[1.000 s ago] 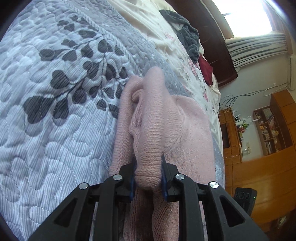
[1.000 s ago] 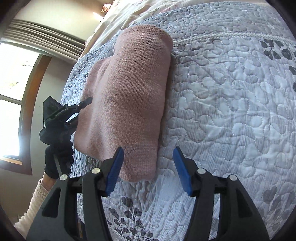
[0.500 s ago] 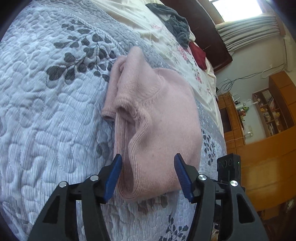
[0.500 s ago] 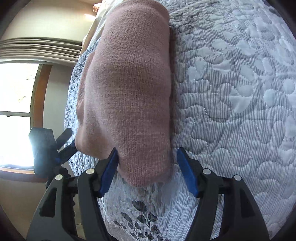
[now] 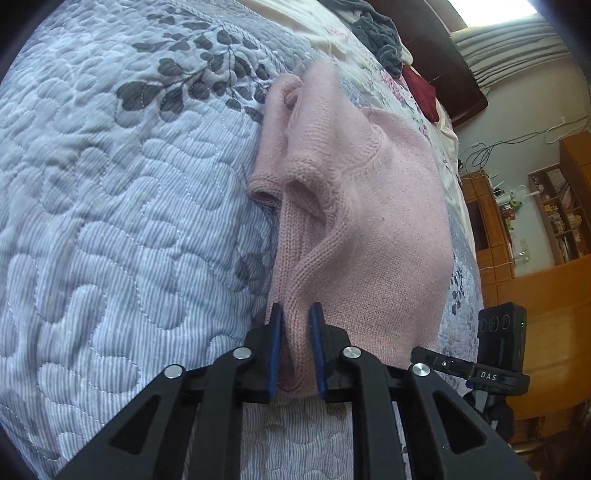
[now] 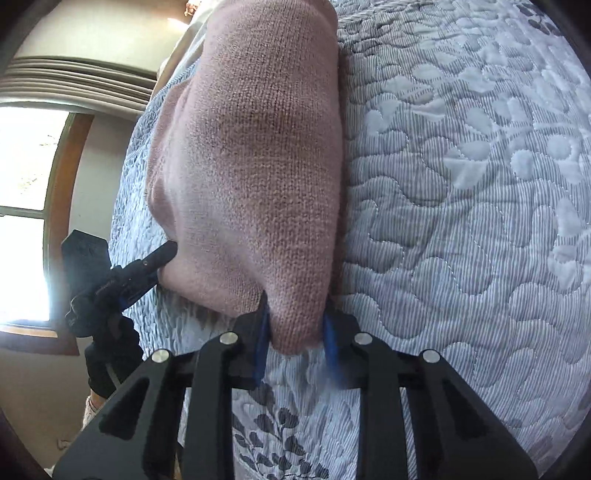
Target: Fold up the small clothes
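Both grippers are clamped on one pink knit sweater (image 5: 388, 229) that lies on a grey-blue quilted bedspread (image 5: 122, 229) printed with dark leaf sprigs. The left gripper (image 5: 295, 350) has its blue-padded fingers (image 5: 275, 347) drawn close together, pinching a ridge of fabric at the near edge of the bundle, on the side where the ribbed openings show. The right gripper (image 6: 295, 341) likewise pinches a near corner of the garment between its blue pads (image 6: 261, 347), at the smooth, rounded end; its far pad is blurred, but the knit clearly fills the gap between the two. In the right wrist view the other gripper's tip touches the sweater's left edge, so the two tools hold neighbouring corners of the same near side. Judging by how it lies, the sweater is already folded down into a compact, several-layer packet: a cuff or sleeve end (image 5: 266, 184) is tucked in along one side and the top panel is smooth. What seems left is one more fold, or lifting the packet by these two corners to square it and set it aside; the layers near the ribbed opening gape and look uneven, so some tidying is probably needed. Further up the bed, a dark grey garment (image 5: 380, 33) and a dark red one (image 5: 421, 92) lie loose on a floral sheet (image 5: 369, 62), and appear to be waiting their turn.
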`<state>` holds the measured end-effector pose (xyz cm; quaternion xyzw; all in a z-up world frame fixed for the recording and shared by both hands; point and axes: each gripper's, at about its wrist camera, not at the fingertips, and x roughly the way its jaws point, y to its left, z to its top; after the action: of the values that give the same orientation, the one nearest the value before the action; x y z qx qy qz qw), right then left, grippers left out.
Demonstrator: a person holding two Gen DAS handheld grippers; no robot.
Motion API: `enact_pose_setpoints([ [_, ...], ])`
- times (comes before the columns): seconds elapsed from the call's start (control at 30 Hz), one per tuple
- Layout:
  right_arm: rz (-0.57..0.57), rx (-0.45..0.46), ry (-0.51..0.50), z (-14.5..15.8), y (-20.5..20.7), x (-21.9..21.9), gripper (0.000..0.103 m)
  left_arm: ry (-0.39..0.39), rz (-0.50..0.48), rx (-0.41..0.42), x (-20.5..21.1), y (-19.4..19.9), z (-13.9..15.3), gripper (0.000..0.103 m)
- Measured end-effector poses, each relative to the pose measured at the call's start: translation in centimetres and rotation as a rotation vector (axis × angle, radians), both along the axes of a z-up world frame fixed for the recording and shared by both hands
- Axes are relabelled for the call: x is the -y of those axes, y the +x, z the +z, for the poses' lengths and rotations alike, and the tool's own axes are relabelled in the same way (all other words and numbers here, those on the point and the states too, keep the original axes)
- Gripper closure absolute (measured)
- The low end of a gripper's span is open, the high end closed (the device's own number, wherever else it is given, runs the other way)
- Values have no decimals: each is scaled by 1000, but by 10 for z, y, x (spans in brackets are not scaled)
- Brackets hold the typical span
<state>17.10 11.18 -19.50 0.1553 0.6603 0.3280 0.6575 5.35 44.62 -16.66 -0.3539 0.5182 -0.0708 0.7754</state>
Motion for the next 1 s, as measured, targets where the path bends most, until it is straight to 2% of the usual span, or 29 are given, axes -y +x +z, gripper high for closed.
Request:
enact_pose_setpoints([
  [0.1, -2, -3, 2, -3, 0, 0, 78, 8, -1, -9, 0, -1, -2, 77],
  [0.17, 7, -1, -3, 0, 1, -2, 76, 10, -5, -10, 0, -2, 2, 74],
  [0.2, 14, 8, -7, 3, 3, -1, 71, 13, -7, -12, 0, -3, 6, 72],
  [0.27, 19, 34, 7, 14, 5, 3, 66, 27, -9, -9, 1, -1, 17, 52],
  [0.37, -1, 77, 32, 30, 11, 12, 49, 71, 14, 36, -7, 7, 37, 40],
  [0.43, -10, 102, 48, 39, 18, 16, 45, 83, 37, 43, -17, 19, 43, 35],
  [0.63, -18, 119, 77, 49, 45, 21, 34, 15, 66, 27, -43, 64, 33, 34],
  [0.8, -7, 118, 106, 49, 66, 15, 33, -70, 30, -10, -45, 88, 5, 34],
  [1.0, -15, 96, 159, 35, 82, 2, 24, -167, -28, 21, -39, 104, -8, 31],
])
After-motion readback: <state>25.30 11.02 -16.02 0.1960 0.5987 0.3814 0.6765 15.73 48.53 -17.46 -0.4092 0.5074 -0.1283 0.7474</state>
